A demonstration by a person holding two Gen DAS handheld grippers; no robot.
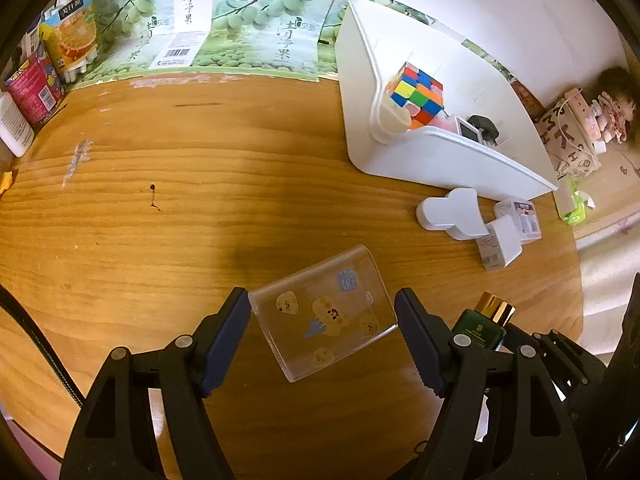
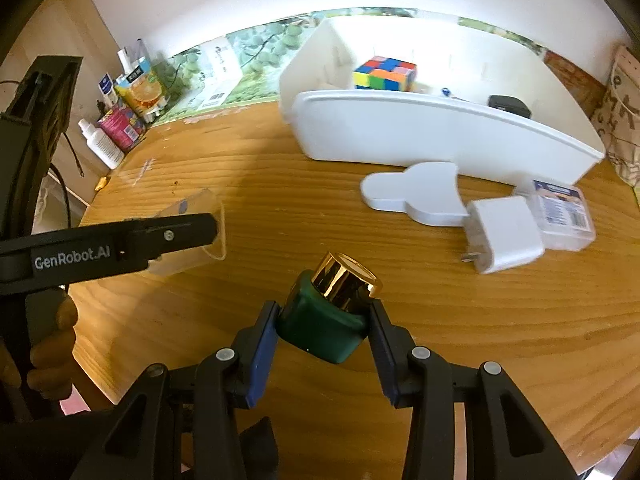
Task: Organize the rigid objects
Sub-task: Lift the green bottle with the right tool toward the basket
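**A:** Start with what's nearest. What does the left gripper [image 1: 323, 322] have?

**B:** A clear plastic box [image 1: 324, 312] printed with little yellow cartoon stickers. It sits tilted between the two blue pads, which press on its short ends, so it is clamped there above the wooden table [image 1: 200, 184]. The right wrist view shows the same box [image 2: 192, 236] from the side, behind that gripper's black finger.

**A:** And the right gripper [image 2: 325, 330]?

**B:** Clenched on a dark green bottle [image 2: 324, 330] with a shiny gold cap [image 2: 344, 280]. The pads squeeze the green body on both sides and the cap points away from the camera, tilted up. In the left wrist view the bottle [image 1: 482, 326] peeks out just past the left gripper's right-hand finger.

**A:** What lies beyond them on the table?

**B:** A white charger plug [image 2: 504, 234] with its prongs toward the camera, touching a small clear case with a blue label [image 2: 562, 216]. Just beside them lies a flat white lid-like piece [image 2: 416, 196] with a rounded outline.

**A:** And farther?

**B:** A long white bin [image 2: 440, 136] right behind those pieces. Inside it are a colourful puzzle cube [image 2: 384, 74] at one end and a small black object [image 2: 508, 105] farther along; I can't tell what that one is.

**A:** The back edge?

**B:** A green fruit-print sheet [image 1: 248, 20] against the wall, and in the far left corner a white bottle [image 2: 102, 144], a pink can [image 2: 120, 126] and an orange juice carton [image 2: 142, 90].
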